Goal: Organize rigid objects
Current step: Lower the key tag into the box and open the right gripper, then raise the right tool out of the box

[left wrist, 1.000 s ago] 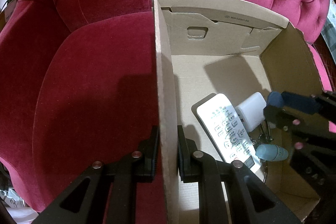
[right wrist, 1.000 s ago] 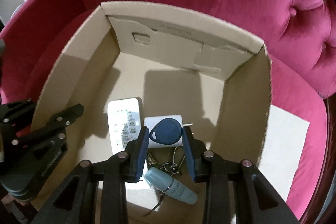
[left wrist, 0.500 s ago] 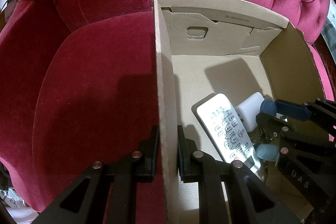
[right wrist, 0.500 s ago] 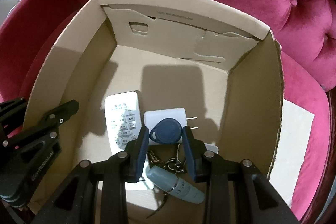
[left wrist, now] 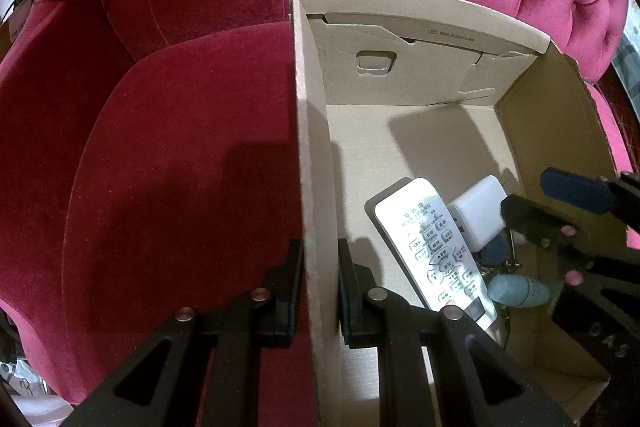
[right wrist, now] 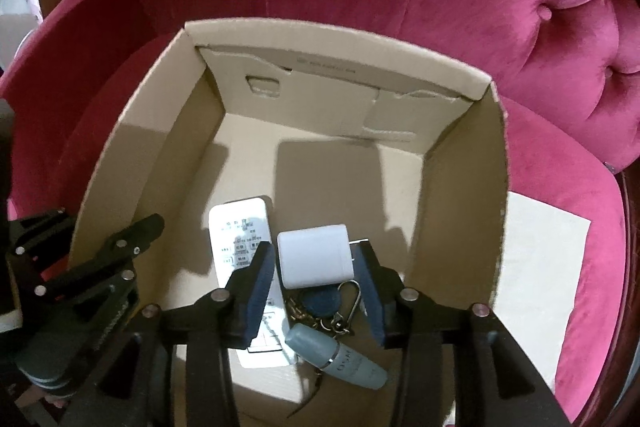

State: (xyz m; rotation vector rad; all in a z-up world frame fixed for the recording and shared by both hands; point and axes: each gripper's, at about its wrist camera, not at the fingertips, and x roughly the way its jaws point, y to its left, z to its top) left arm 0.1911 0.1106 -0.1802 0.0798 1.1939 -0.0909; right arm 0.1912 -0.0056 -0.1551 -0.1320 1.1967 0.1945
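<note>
Left gripper (left wrist: pixel 318 291) is clamped on the left wall of the cardboard box (left wrist: pixel 310 147), which sits on a red velvet sofa (left wrist: pixel 172 155). In the box, left to right: white remote (right wrist: pixel 240 239), white charger (right wrist: pixel 314 259), blue key fob (right wrist: pixel 320 303) on its chain. Right gripper (right wrist: pixel 316 291) hovers above the fob, jaws opening, nothing pressed between the pads; risk as judged: the chain could catch a pad as it lifts and drag the keys up.
</note>
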